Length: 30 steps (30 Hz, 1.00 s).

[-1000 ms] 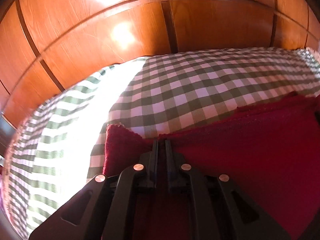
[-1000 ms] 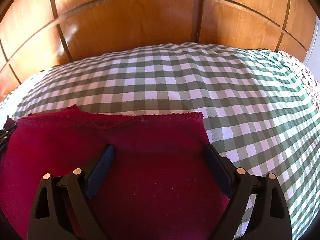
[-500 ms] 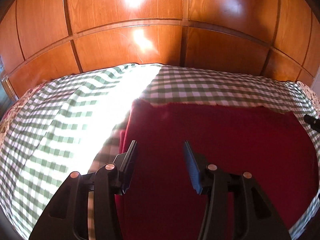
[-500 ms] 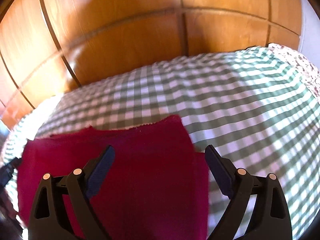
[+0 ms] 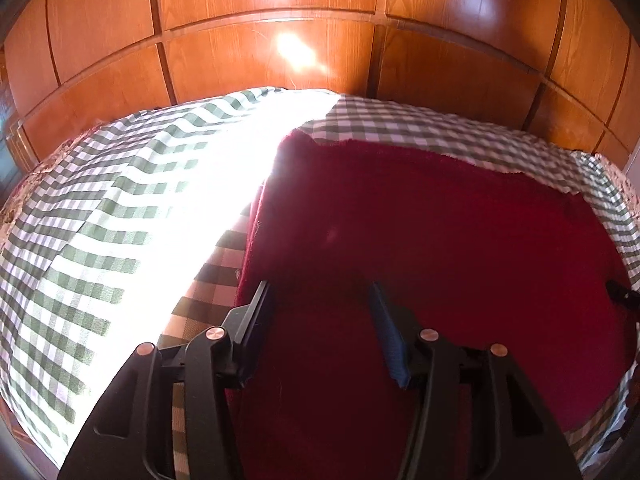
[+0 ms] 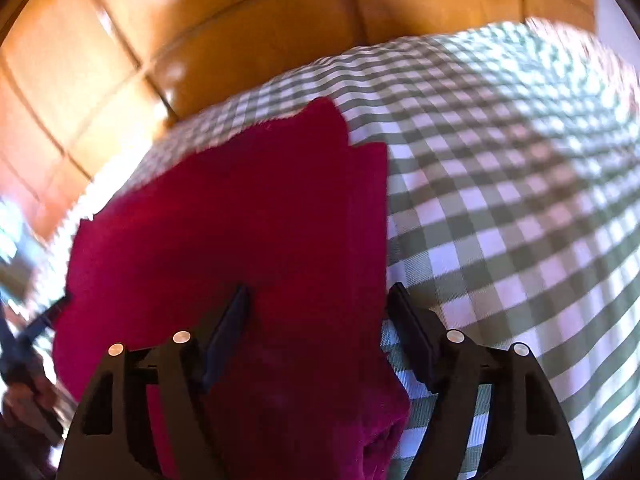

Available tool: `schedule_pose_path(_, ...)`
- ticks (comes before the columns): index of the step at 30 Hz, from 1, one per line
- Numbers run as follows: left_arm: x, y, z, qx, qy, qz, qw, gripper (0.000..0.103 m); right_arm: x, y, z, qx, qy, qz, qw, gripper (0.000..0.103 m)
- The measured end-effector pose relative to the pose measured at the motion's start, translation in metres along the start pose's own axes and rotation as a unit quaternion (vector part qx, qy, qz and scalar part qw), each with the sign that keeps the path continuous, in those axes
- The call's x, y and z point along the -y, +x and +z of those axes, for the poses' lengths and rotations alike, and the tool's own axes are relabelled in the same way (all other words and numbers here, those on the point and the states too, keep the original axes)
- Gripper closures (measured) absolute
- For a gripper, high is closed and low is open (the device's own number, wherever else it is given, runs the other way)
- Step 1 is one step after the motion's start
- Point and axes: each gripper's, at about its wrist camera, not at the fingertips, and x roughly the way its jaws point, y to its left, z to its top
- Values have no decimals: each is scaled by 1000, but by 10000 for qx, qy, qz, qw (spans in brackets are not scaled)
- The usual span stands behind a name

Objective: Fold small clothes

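Both wrist views angled down, close over shared red cloth (image 5: 460, 240), checked cover (image 6: 500, 200)

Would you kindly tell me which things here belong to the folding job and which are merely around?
Belonging: red cloth, left gripper and right gripper, both with open jaws.
Merely around: green checked tablecloth, wooden panelled wall.

You face glossy orange wood panelling (image 5: 280, 68) behind a table under a green-and-white checked cloth (image 5: 100, 240); hard sunlight whitens a band of that cloth
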Motion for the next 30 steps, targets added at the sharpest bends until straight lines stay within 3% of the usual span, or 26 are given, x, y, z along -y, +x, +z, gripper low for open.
schedule_pose_path(6,5,-26,-9,151,1,-77,9999,46,-4,-13,-9,-9,-70,-100,9999,13)
schedule_pose_path(17,22,-45,-32,177,160,-242,9994,45,0,-34,-45,-241,76,660,9975,9)
schedule_pose_path(23,25,-48,-37,183,215,-303,9991,45,-3,-33,-50,-218,323,880,9954,9)
schedule_pose_path(30,31,-45,-40,127,292,-326,9990,45,-6,-30,-50,-188,249,833,9960,9)
